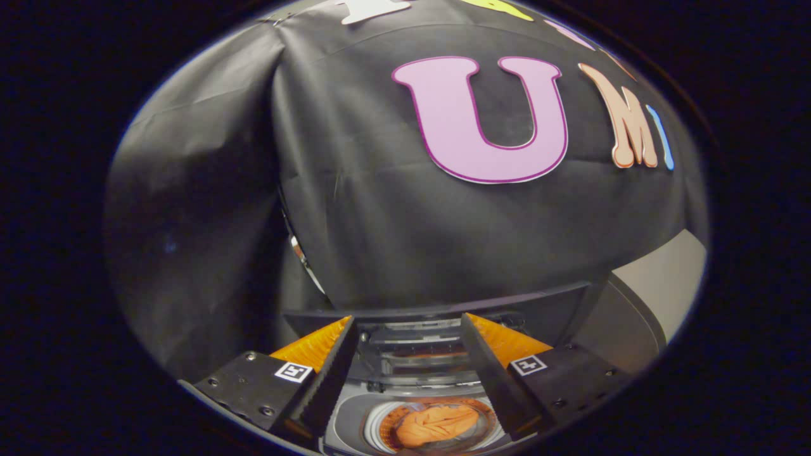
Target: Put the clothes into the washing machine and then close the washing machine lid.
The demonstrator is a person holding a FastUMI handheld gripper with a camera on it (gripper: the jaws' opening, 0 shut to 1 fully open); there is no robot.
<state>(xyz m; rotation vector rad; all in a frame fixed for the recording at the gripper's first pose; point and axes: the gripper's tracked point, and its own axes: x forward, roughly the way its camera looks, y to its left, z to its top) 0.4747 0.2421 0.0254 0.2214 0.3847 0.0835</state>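
The black cloth wall (355,209) of the booth hangs in folds across the scene, creased at a corner on the left where two panels meet. Below it, the claw (405,329) stands open, its two fingers spread well apart with nothing held between them. The left finger (329,373) slants inward from its mounting block, which carries a small square marker; the right finger (491,373) mirrors it, with a like marker on its own block.

Between the fingers and below their tips sits the washing machine (355,418), seen from above. Its lid (437,310) is raised, standing open at the back just beyond the fingertips, a dark panel with a glossy window under it. In the round drum opening lies an orange garment (437,423), bunched in folds and resting inside the tub, apart from both fingers. To the right, past the lid's edge, a pale curved surface (665,278) shows beneath the cloth.
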